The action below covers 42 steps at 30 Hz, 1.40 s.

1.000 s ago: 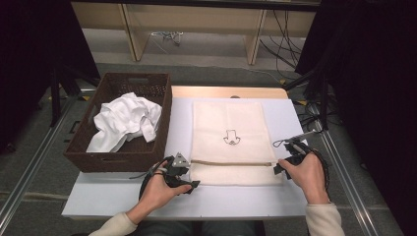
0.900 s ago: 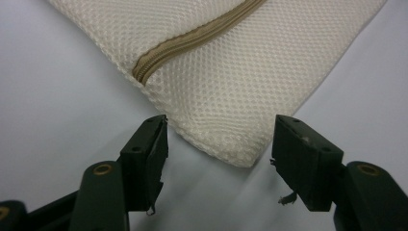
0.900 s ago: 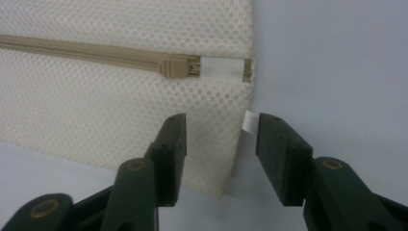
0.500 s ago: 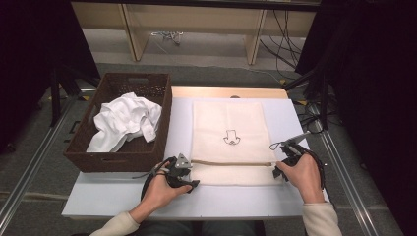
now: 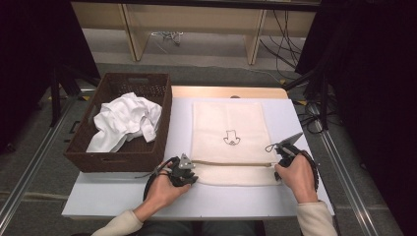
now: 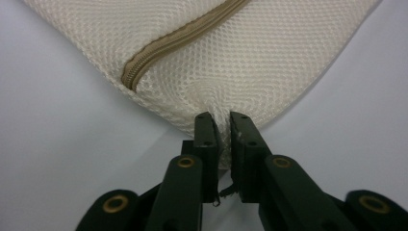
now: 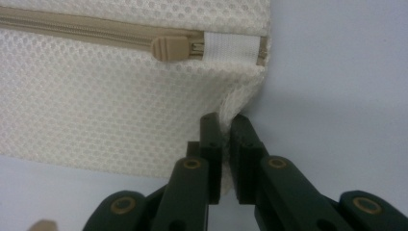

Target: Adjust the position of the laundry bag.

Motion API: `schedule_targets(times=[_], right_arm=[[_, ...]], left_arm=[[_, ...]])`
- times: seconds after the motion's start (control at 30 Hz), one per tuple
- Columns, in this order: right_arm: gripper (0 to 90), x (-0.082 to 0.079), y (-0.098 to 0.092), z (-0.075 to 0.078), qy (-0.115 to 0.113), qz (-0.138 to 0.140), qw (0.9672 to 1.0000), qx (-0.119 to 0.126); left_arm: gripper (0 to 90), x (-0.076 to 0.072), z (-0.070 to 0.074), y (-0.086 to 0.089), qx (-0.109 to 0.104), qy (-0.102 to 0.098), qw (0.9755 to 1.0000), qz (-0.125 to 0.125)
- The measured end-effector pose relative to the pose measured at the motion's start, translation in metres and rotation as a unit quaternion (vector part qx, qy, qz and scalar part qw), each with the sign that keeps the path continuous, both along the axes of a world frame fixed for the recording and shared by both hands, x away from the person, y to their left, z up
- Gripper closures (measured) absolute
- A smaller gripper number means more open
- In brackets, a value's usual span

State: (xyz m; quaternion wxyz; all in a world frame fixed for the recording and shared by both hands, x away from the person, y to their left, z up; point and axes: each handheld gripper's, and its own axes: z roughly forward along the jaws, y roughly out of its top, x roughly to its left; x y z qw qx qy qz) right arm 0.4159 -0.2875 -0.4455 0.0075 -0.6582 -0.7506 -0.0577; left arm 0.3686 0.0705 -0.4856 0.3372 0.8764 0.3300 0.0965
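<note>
We saw the cream mesh laundry bag (image 5: 231,140) lying flat on the white surface (image 5: 98,196), just beside the brown wicker basket (image 5: 88,160) that held crumpled white cloth (image 5: 125,125). The left tongs (image 6: 225,120) had just been closing and were clenched on the bag's near left corner, with a fold of mesh pinched between the jaws. The right tongs (image 7: 226,120) had also just been closing and were clenched on the near right corner, mesh bunched between the jaws. The tan zipper (image 7: 86,33) ran across the bag near that edge, and its pull (image 7: 168,48) sat close to the right end, beside a white tape tab (image 7: 231,48). Both hands rested at the bag's 2 near corners
</note>
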Motion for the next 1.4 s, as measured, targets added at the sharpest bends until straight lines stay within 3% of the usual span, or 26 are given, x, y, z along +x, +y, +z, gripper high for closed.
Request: schedule_targets(times=[0.07, 0.1, 0.17, 0.2, 0.27, 0.4, 0.43, 0.47, 0.5, 0.7, 0.73, 0.77, 0.87, 0.9, 1.0, 1.03, 1.07, 1.1, 1.13, 1.17, 1.2, 1.27, 1.4], right_arm=[[87.5, 0.0, 0.0, 0.0, -0.001, 0.001, 1.0, -0.001], [87.7, -0.001, 0.002, 0.0, 0.003, -0.011, 0.9999, 0.001], [87.9, 0.0, 0.0, 0.0, -0.002, 0.0, 1.0, 0.0], [88.0, 0.0, -0.002, 0.0, -0.01, 0.02, 0.9997, -0.001], [88.0, 0.0, 0.0, 0.001, 0.0, -0.006, 1.0, 0.002], [88.0, 0.0, -0.001, 0.003, 0.001, -0.004, 1.0, 0.005], [88.0, -0.001, 0.0, 0.003, -0.005, -0.004, 1.0, 0.003], [88.0, -0.003, 0.003, 0.005, 0.0, -0.02, 0.9998, 0.003], [88.0, -0.003, 0.001, 0.006, -0.004, -0.004, 1.0, 0.006], [88.0, -0.005, 0.005, 0.005, -0.004, -0.008, 0.9999, 0.01], [88.0, -0.004, 0.004, 0.006, 0.006, -0.002, 0.9999, 0.011], [88.0, -0.004, 0.002, 0.004, -0.016, 0.021, 0.9996, 0.007], [88.0, -0.007, 0.007, 0.007, -0.012, 0.007, 0.9998, 0.013], [88.0, -0.008, 0.011, 0.009, 0.0, -0.006, 0.9999, 0.012], [88.0, -0.009, 0.012, 0.009, -0.006, -0.001, 0.9999, 0.015], [88.0, -0.007, 0.01, 0.01, -0.002, 0.026, 0.9996, 0.012], [88.0, -0.009, 0.013, 0.01, -0.001, 0.01, 0.9999, 0.01], [88.0, -0.009, 0.014, 0.011, -0.001, 0.017, 0.9997, 0.016], [87.9, -0.011, 0.017, 0.011, -0.002, 0.001, 0.9999, 0.017], [87.9, -0.011, 0.017, 0.012, 0.004, 0.003, 0.9999, 0.016], [87.9, -0.01, 0.014, 0.009, -0.016, 0.03, 0.9993, 0.015], [87.9, -0.012, 0.018, 0.012, -0.003, 0.007, 0.9999, 0.015], [87.9, -0.014, 0.021, 0.013, 0.001, 0.015, 0.9998, 0.016]], left_arm=[[84.4, 0.0, 0.0, 0.001, -0.006, 0.004, 1.0, 0.003], [84.7, 0.0, 0.0, 0.001, -0.006, 0.004, 1.0, 0.003], [84.9, 0.0, 0.002, 0.002, -0.008, 0.003, 1.0, 0.004], [84.9, 0.001, 0.003, 0.003, -0.008, 0.006, 0.9999, 0.007], [84.9, 0.0, 0.005, 0.005, -0.012, 0.001, 0.9999, 0.009], [84.8, -0.001, 0.009, 0.006, -0.012, -0.005, 0.9999, 0.006], [84.8, -0.002, 0.01, 0.007, -0.016, 0.003, 0.9998, 0.009], [84.8, -0.002, 0.01, 0.007, -0.016, 0.0, 0.9998, 0.011], [84.8, -0.003, 0.01, 0.007, -0.021, 0.0, 0.9997, 0.014], [84.7, -0.007, 0.013, 0.013, -0.021, 0.001, 0.9997, 0.01], [84.7, -0.007, 0.013, 0.013, -0.021, 0.001, 0.9997, 0.01], [84.7, -0.008, 0.014, 0.016, -0.019, 0.0, 0.9998, 0.004], [84.8, -0.01, 0.014, 0.017, -0.021, -0.002, 0.9997, 0.007], [84.8, -0.012, 0.015, 0.019, -0.019, -0.004, 0.9998, 0.008], [84.7, -0.014, 0.014, 0.022, -0.022, 0.002, 0.9997, 0.012], [84.7, -0.015, 0.015, 0.023, -0.021, 0.0, 0.9997, 0.013], [84.7, -0.015, 0.016, 0.024, -0.018, 0.0, 0.9998, 0.006], [84.8, -0.016, 0.016, 0.026, -0.023, 0.006, 0.9997, 0.012], [84.8, -0.017, 0.017, 0.026, -0.021, -0.001, 0.9997, 0.016], [84.8, -0.018, 0.018, 0.027, -0.018, -0.005, 0.9998, 0.01], [84.7, -0.018, 0.017, 0.027, -0.02, -0.003, 0.9998, 0.009], [84.7, -0.02, 0.018, 0.028, -0.017, -0.002, 0.9998, 0.01], [84.7, -0.022, 0.018, 0.03, -0.018, 0.003, 0.9997, 0.013]])
